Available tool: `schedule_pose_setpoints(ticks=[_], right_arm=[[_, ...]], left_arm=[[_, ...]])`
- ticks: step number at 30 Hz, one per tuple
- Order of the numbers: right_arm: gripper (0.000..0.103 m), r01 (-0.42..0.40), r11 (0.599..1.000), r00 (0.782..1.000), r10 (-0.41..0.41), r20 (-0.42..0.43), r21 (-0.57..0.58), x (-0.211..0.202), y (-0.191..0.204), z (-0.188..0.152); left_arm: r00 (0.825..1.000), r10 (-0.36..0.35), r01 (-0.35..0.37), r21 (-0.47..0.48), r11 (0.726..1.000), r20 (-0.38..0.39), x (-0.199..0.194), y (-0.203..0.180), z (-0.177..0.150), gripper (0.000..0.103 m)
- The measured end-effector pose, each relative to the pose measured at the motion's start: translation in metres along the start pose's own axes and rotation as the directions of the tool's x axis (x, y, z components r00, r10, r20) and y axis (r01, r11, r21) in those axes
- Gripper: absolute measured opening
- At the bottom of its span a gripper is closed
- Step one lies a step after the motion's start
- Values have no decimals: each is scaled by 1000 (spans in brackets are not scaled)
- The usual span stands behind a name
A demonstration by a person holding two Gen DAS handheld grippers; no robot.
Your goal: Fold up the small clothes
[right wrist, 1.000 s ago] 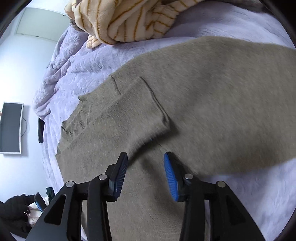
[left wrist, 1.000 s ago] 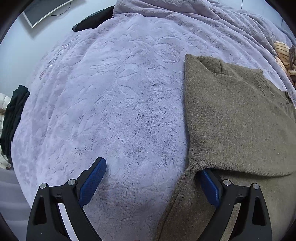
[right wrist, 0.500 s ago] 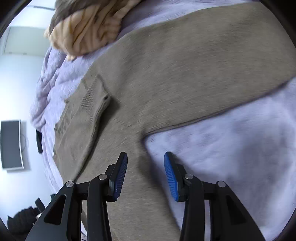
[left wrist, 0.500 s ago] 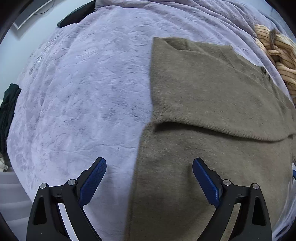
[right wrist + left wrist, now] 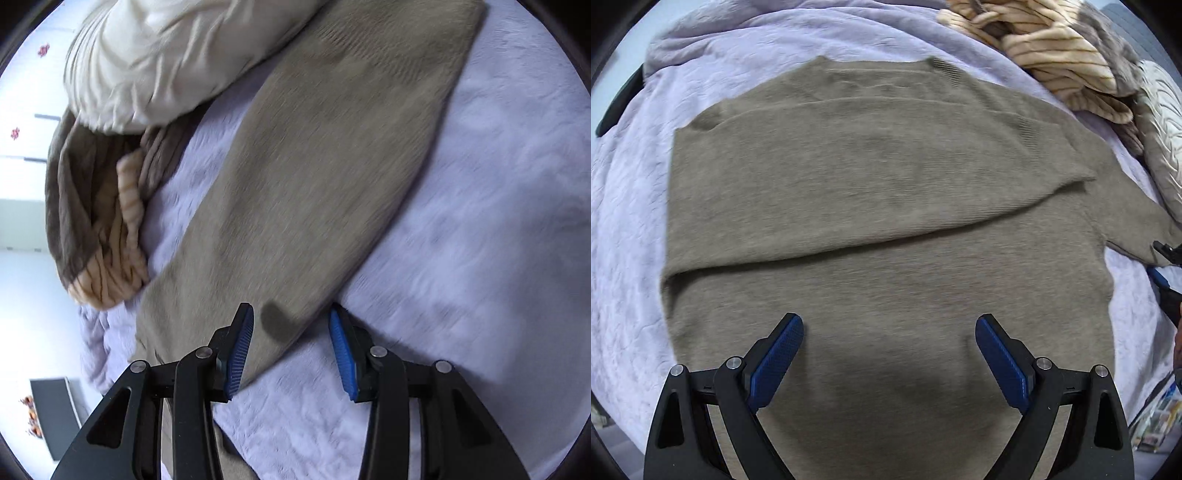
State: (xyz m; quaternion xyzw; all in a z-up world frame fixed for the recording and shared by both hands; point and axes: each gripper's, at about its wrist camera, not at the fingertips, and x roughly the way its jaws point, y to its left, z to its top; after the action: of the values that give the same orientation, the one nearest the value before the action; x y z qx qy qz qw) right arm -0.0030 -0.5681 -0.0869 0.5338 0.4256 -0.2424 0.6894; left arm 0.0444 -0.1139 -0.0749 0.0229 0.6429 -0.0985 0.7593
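Lavender bedspread (image 5: pixel 480 221) carries our brown sweater (image 5: pixel 871 192), one sleeve already folded across its chest. We hold the right gripper (image 5: pixel 291 347), jaws partly spread and empty, at the root of the outstretched sleeve (image 5: pixel 332 155), which runs away toward its cuff; our left gripper (image 5: pixel 888 354) hovers spread wide over the body.

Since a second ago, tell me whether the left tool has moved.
Yes. The left tool has moved right, from the lavender blanket beside the sweater's edge to over the brown sweater body, jaws open.
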Motion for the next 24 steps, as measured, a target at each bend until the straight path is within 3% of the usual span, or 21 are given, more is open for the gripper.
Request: schedule_pose_setpoints(ticks=[5, 11, 12, 13, 14, 16, 24], right_arm=[[46, -111, 987, 993, 106, 50, 113, -2, -18, 20], [48, -227, 963, 974, 224, 37, 146, 8, -19, 35], [45, -241, 958, 970, 239, 31, 154, 8, -18, 38], [32, -247, 956, 969, 246, 28, 155, 11, -12, 36], [13, -250, 956, 968, 250, 23, 153, 11, -10, 37], [11, -253, 957, 967, 253, 17, 141, 10, -2, 36], [10, -375, 926, 927, 374, -29, -44, -14, 59, 28]], left_arm=[[1000, -27, 27, 24, 999, -16, 8, -21, 4, 95], [998, -56, 57, 43, 997, -11, 7, -52, 9, 95], [998, -61, 61, 48, 997, -8, 6, -59, 11, 95], [998, -66, 66, 52, 996, -4, 5, -66, 11, 95], [997, -71, 71, 57, 996, -1, 4, -71, 12, 95], [997, -79, 79, 65, 995, 6, 1, -76, 13, 95], [996, -86, 85, 68, 994, 13, -1, -68, 25, 95]])
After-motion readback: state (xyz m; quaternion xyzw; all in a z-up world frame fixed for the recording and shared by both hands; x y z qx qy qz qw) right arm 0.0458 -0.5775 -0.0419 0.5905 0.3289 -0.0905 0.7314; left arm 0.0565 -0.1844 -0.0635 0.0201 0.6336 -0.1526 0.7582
